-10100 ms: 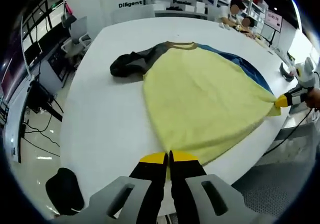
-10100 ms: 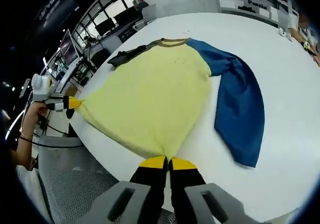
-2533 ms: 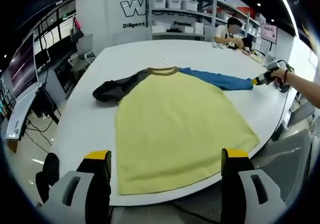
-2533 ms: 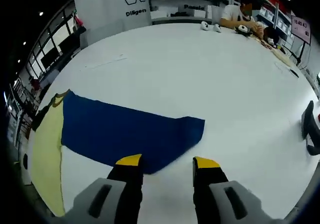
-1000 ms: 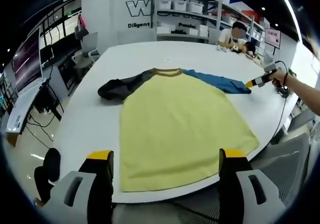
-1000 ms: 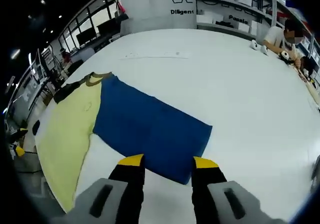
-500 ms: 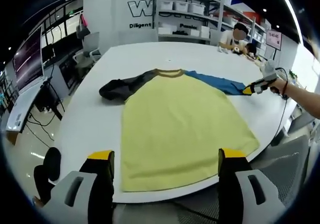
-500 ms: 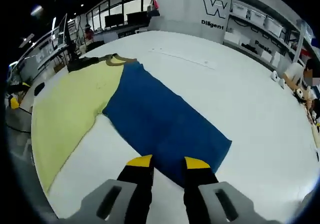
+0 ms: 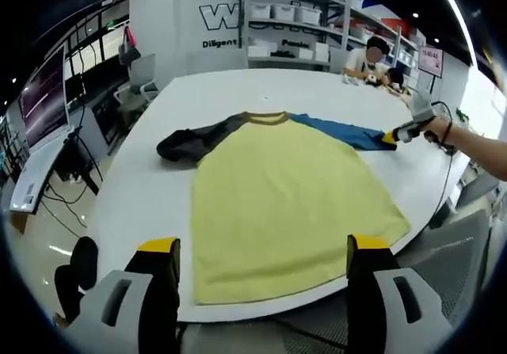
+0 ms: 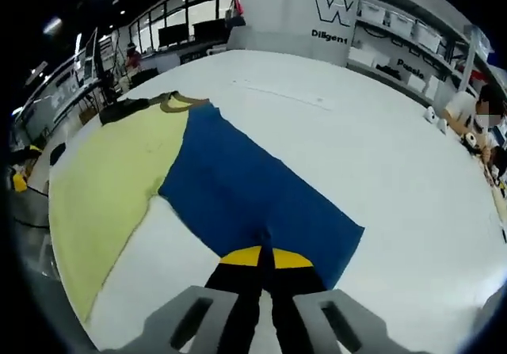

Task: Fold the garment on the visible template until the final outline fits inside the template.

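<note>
Right gripper (image 10: pixel 265 256) clamped on long blue sleeve (image 10: pixel 238 192) cuff near white table (image 10: pixel 412 180) edge, sleeve running back toward yellow shirt body (image 9: pixel 285 199), left gripper (image 9: pixel 261 247) gaping wide near hem

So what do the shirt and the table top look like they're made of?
The shirt, with its yellow body and blue sleeve, looks like soft matte knit fabric, likely cotton jersey: it lies limp with gentle wrinkles and no shine. The table top looks like smooth white laminate or painted board, with a faint sheen; which one is unclear.
</note>
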Demonstrator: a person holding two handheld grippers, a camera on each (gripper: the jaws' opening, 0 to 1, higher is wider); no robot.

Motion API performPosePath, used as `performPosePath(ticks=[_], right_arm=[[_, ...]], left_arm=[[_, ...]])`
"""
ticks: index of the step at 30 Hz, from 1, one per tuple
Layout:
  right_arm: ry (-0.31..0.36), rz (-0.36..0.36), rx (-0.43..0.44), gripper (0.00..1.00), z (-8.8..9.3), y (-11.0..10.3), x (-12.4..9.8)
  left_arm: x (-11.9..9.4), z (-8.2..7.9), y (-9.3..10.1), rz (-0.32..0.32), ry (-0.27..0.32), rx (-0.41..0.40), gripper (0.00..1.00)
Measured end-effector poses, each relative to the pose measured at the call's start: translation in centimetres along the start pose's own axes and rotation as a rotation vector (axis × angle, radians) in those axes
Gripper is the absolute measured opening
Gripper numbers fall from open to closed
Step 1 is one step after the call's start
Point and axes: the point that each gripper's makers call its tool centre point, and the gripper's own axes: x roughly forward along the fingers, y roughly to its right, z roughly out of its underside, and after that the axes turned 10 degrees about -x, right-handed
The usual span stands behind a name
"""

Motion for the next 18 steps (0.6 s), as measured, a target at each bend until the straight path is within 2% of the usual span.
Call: performPosePath(ticks=[4, 6, 8, 10, 13, 18], right_arm=[[0.038, 0.012, 0.079, 0.00, -1.8, 0.8, -0.3], [0.074, 0.016, 0.131, 0.00, -3.2, 1.0, -0.6], [0.103, 0.015, 0.164, 0.00, -4.5, 1.1, -0.8], [0.112, 0.014, 0.190, 0.00, -5.3, 1.0, -0.8], [0.122, 0.008, 0.206, 0.00, -6.3, 0.3, -0.9], [0.140, -0.003, 0.209, 0.00, -8.5, -1.2, -0.9]], left_arm=[[0.0, -0.2, 0.2, 0.012, 0.004, 0.004, 0.86], [0.0, -0.2, 0.5, 0.025, 0.004, 0.006, 0.88], [-0.1, 0.0, 1.3, 0.069, -0.017, -0.007, 0.90], [-0.3, -0.6, 1.9, 0.106, 0.016, -0.010, 0.94], [-0.8, -0.9, 2.1, 0.112, 0.019, 0.009, 0.99], [-0.9, -1.0, 1.5, 0.096, 0.006, 0.059, 0.99]])
